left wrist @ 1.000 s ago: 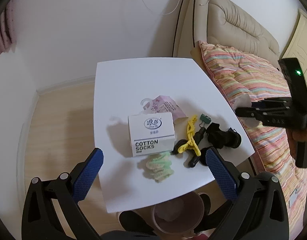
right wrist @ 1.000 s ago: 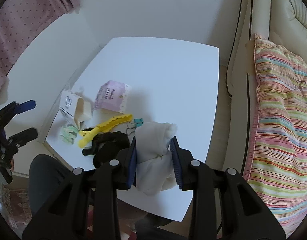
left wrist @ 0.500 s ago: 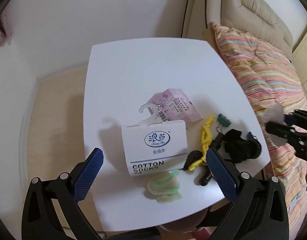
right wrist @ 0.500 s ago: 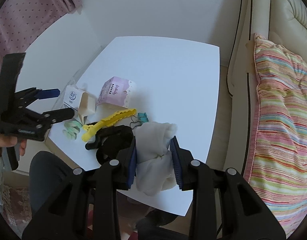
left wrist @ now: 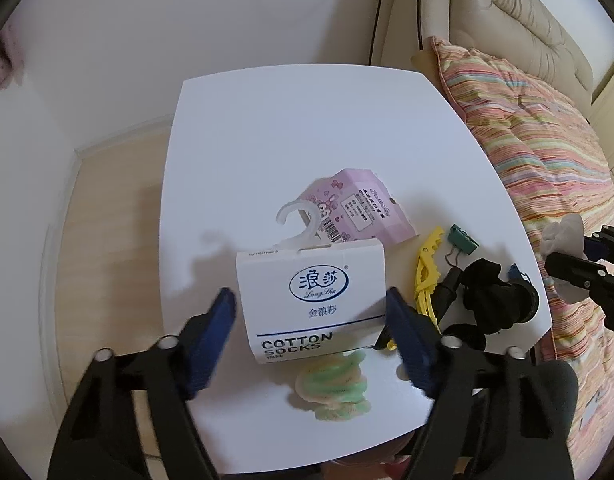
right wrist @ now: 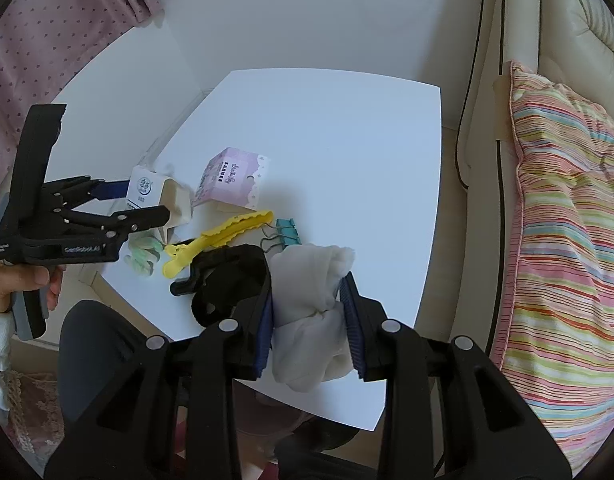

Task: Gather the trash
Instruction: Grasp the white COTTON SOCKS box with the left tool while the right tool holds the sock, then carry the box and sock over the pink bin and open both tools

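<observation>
A white cotton socks box (left wrist: 313, 298) with a clear plastic hook stands on the white table (left wrist: 307, 128). My left gripper (left wrist: 311, 320) has its jaws on either side of the box, blurred with motion, close to its sides. In the right wrist view the left gripper (right wrist: 147, 204) sits around the box (right wrist: 147, 188). My right gripper (right wrist: 309, 312) is shut on a crumpled white tissue wad (right wrist: 311, 320) above the table's near edge. A pink box (left wrist: 357, 210) lies behind the socks box.
On the table lie a yellow hair clip (left wrist: 425, 272), a green binder clip (left wrist: 463, 239), black hair ties and clips (left wrist: 491, 304) and a green-and-cream scrunchie (left wrist: 335, 386). A bed with a striped quilt (left wrist: 547, 152) stands to the right. A bin rim shows below the table edge.
My left gripper has moved forward to the socks box and its jaws have narrowed around it. The right gripper has held still with the tissue wad.
</observation>
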Available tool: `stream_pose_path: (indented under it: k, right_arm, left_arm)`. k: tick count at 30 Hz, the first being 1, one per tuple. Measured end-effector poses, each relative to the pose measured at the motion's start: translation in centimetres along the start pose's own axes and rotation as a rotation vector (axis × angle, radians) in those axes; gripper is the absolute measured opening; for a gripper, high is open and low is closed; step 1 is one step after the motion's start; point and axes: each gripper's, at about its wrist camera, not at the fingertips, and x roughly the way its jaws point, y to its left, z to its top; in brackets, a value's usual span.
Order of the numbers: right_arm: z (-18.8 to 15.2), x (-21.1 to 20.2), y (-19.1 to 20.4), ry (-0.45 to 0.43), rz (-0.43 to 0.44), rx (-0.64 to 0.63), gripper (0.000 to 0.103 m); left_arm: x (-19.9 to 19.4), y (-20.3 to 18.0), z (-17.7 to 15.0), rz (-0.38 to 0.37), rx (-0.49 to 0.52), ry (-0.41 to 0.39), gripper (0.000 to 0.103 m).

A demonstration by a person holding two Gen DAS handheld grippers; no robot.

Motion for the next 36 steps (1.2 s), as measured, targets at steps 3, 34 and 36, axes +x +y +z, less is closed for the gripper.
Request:
stream_pose_path:
  k: [3, 34, 36]
  right_arm:
    - [0.0, 0.0, 0.2, -0.003, 0.000, -0.001, 0.032]
    - [-3.3, -6.9, 4.6, -0.158, 0.010, -0.052, 0.032]
    - [-4.2, -7.5, 5.1, -0.171, 0.018, -0.050, 0.032]
  left_arm:
    - [0.0, 0.0, -0.1, -0.011, 0.003, -0.005, 0.063]
    - [-11.9, -2.7, -6.0, -0.073, 0.142, -0.271, 0.063]
    - [-12.2, -3.3, -7.0, -0.080, 0.152, -0.278, 0.063]
